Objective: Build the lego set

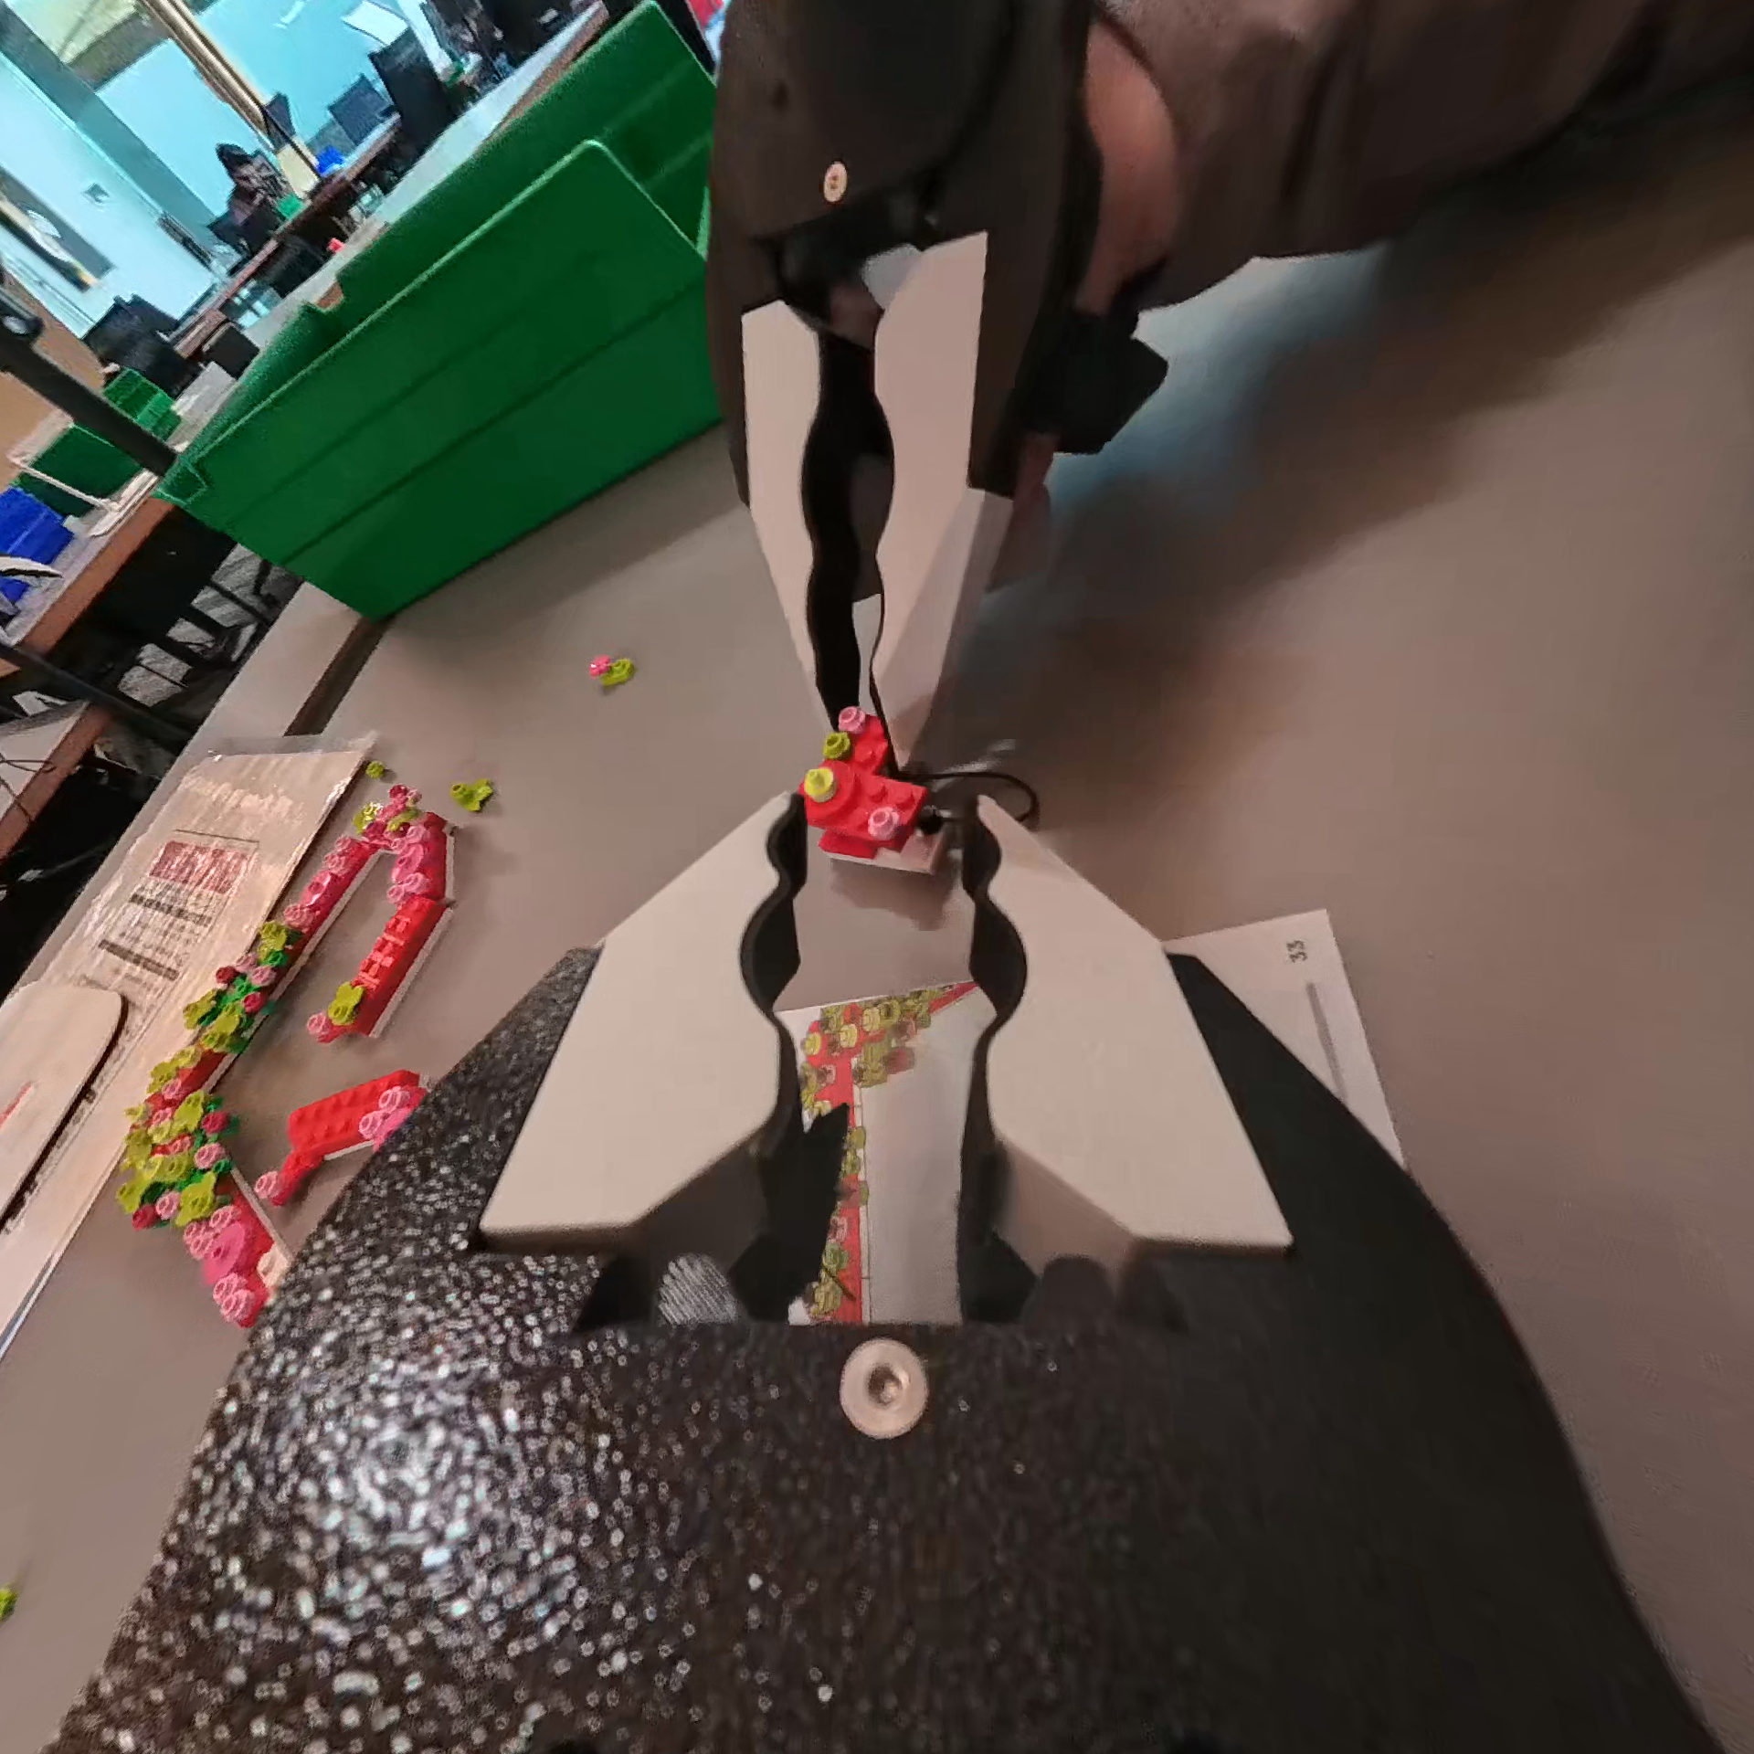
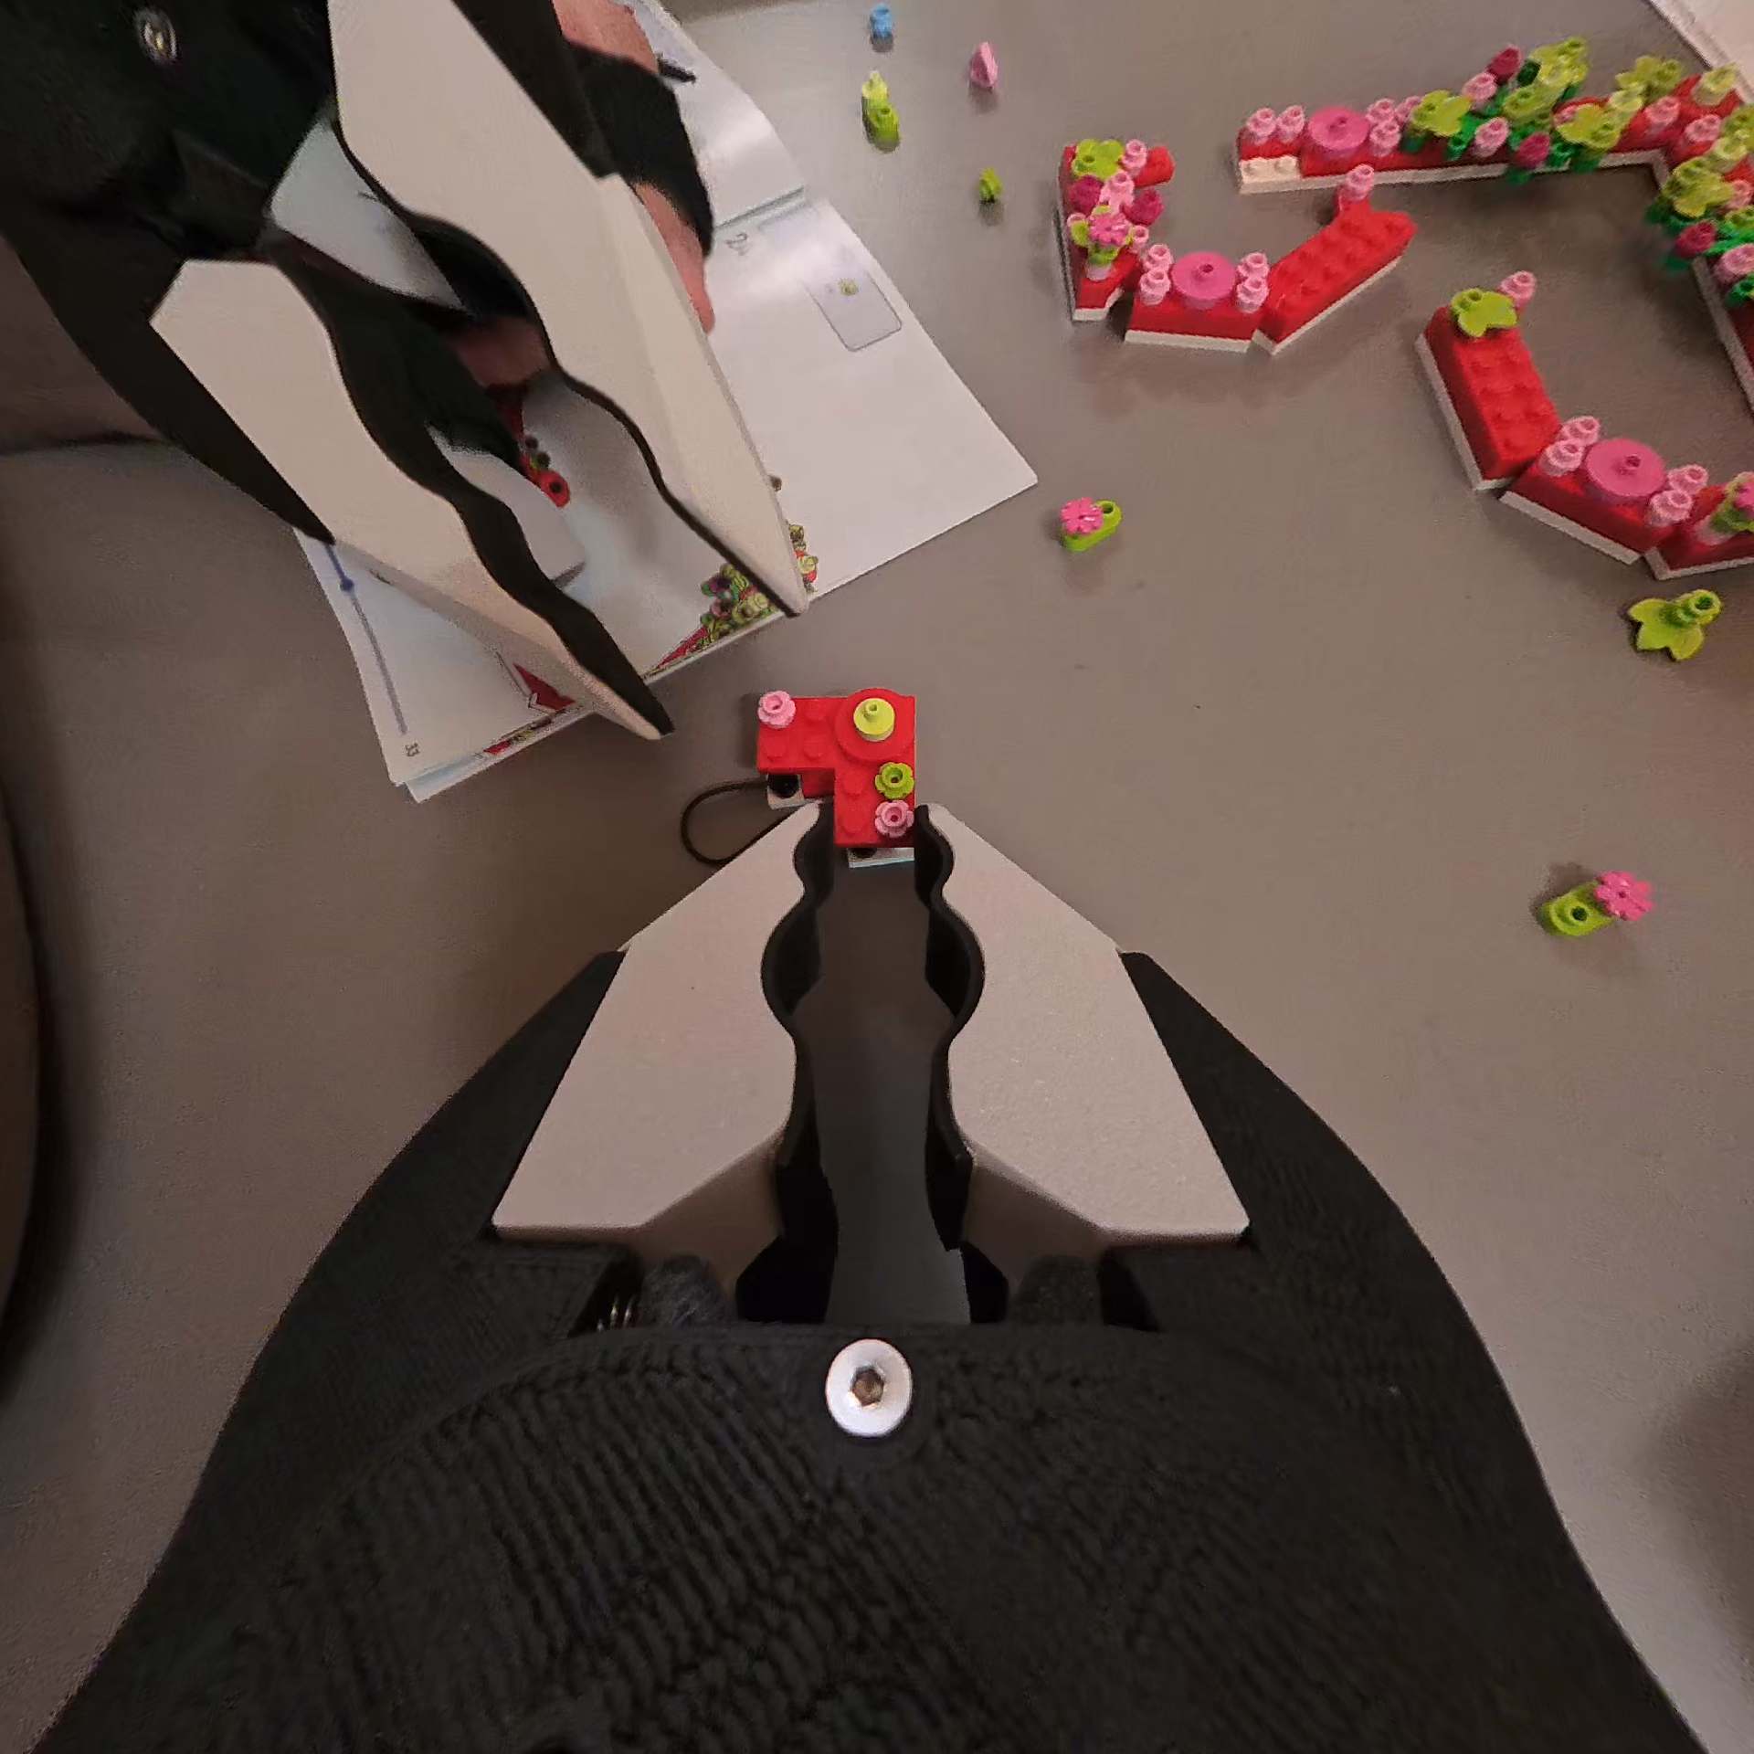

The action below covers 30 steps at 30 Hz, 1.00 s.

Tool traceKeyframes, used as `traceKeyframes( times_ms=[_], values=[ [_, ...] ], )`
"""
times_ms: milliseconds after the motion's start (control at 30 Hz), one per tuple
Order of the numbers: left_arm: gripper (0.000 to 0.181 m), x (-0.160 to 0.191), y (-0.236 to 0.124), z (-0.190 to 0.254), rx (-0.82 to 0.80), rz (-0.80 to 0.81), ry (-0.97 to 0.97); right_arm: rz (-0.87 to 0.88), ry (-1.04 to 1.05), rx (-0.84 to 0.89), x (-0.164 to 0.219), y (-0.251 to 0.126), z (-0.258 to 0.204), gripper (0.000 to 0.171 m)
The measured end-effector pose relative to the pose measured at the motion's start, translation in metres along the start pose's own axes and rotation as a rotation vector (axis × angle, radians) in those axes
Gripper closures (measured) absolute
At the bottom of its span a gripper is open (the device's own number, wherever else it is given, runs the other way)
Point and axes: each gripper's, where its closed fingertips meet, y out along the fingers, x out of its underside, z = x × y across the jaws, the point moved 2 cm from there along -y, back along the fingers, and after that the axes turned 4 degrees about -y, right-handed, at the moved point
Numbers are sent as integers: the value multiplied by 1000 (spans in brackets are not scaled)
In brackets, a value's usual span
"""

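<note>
Pinching red corner piece [image 2: 840, 764] between right fingers [image 2: 959, 854].

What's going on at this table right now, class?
A person is building a lego set with two handheld grippers. The right gripper is closed on one end of a small L-shaped red piece dotted with pink and lime flowers, which has a thin black loop at its side. The left gripper hovers open just beside it, over the instruction booklet. Finished red flowered segments and a few loose flower pieces lie on the grey table.
</note>
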Motion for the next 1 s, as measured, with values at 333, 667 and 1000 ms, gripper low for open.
traceKeyframes(
  times_ms=[333, 667, 1000],
  values=[
    [142, 6, -1, -7, -4, -34, -79, -29, -38, -20, 1, 5, 1, 156],
    [138, 8, -1, -8, -5, -55, -105, -39, -65, -25, 0, 7, 2, 153],
    [137, 9, -2, -9, -1, -59, -113, -31, -76, -97, 8, -1, 0, 140]
  ],
)
